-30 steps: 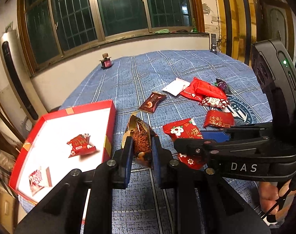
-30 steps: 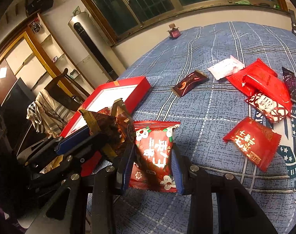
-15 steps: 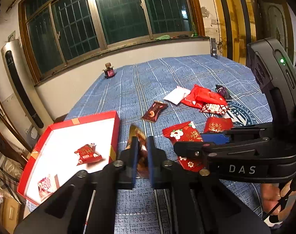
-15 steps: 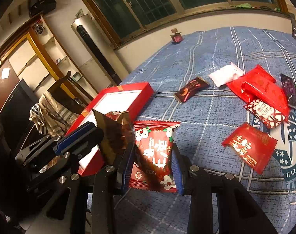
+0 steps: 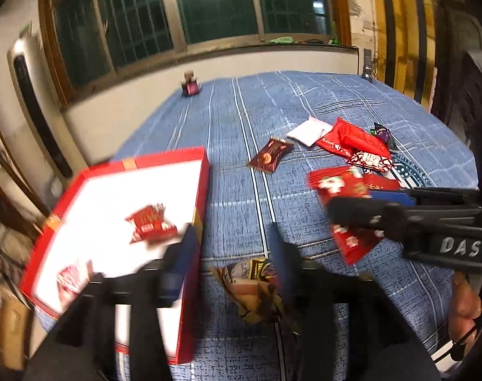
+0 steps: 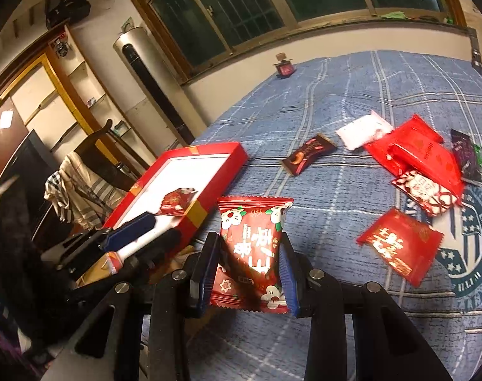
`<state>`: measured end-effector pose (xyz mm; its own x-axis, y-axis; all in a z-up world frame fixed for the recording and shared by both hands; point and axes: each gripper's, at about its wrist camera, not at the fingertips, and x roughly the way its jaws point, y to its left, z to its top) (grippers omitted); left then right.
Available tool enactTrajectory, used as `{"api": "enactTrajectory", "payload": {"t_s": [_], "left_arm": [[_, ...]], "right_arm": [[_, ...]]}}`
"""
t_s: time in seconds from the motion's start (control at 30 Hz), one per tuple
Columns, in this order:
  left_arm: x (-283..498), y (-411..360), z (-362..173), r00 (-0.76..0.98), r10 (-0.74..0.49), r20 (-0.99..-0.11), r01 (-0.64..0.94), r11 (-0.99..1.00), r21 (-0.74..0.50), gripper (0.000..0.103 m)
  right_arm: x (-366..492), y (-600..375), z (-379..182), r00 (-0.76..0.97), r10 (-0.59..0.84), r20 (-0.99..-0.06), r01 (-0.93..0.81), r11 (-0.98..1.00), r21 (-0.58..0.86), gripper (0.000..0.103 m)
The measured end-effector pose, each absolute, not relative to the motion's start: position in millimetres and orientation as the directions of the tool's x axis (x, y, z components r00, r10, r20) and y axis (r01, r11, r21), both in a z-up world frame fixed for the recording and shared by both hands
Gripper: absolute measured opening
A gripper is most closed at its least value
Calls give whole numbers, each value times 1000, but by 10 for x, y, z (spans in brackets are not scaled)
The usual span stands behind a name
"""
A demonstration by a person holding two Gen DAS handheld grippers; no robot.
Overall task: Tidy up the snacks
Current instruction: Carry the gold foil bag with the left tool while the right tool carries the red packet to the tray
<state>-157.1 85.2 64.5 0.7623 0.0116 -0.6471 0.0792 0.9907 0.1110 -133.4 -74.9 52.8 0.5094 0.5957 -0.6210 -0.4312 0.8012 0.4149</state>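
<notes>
My left gripper (image 5: 231,247) is open, its left finger over the right wall of the red box (image 5: 202,190). A brown-gold snack packet (image 5: 250,282) lies loose on the blue cloth between and below the fingers, against the right one. The box holds two small red packets (image 5: 148,222). My right gripper (image 6: 245,266) is shut on a red flower-print packet (image 6: 253,247) beside the box (image 6: 209,174); it also shows in the left wrist view (image 5: 345,203). The left gripper (image 6: 136,238) appears at the box's near end.
On the blue plaid cloth (image 6: 336,101) lie a dark brown packet (image 6: 307,155), a white packet (image 6: 363,130), a pile of red packets (image 6: 418,155), a purple packet (image 6: 466,152) and a red packet (image 6: 399,244). A small bottle (image 6: 283,66) stands far back.
My left gripper opened and let go of the brown-gold packet, which dropped to the cloth beside the box. It shifted left over the box wall. My right gripper kept its grip and hardly moved.
</notes>
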Motion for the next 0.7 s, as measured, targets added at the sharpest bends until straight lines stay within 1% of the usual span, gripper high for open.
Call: {"api": "enactTrajectory", "payload": {"t_s": [0.07,0.1,0.17,0.27,0.37,0.47,0.63,0.7], "left_arm": [[-1568,948,667,763,-27,-646,91,994,67,58],[-1559,1001,692,765,-41,-642,97,994,53,61],[-1544,1035,709,763,-57,-644,110,993,42,81],[-1499,966,691,743,-87,-664,151,988,40,82],[-1458,788,571,698,-80,-712,193,978,80,82],[-1466,664,434,641,-107,-760,244,967,69,82],[-1412,595,211,585,-63,-808,242,965,100,82],[-1414,646,139,576,-65,-815,232,969,87,81]], "right_arm": [[-1318,-846,500,519,587,-621,-414,808,419,37],[-1305,-898,487,522,585,-621,-404,811,424,37],[-1263,-1017,451,531,582,-616,-380,813,441,37],[-1210,-1132,408,540,579,-611,-355,815,459,37],[-1192,-1177,389,539,583,-607,-352,811,466,37],[-1193,-1214,368,538,588,-604,-356,808,469,37],[-1168,-1262,312,535,592,-603,-341,804,487,37],[-1179,-1252,316,535,593,-603,-343,804,486,37]]}}
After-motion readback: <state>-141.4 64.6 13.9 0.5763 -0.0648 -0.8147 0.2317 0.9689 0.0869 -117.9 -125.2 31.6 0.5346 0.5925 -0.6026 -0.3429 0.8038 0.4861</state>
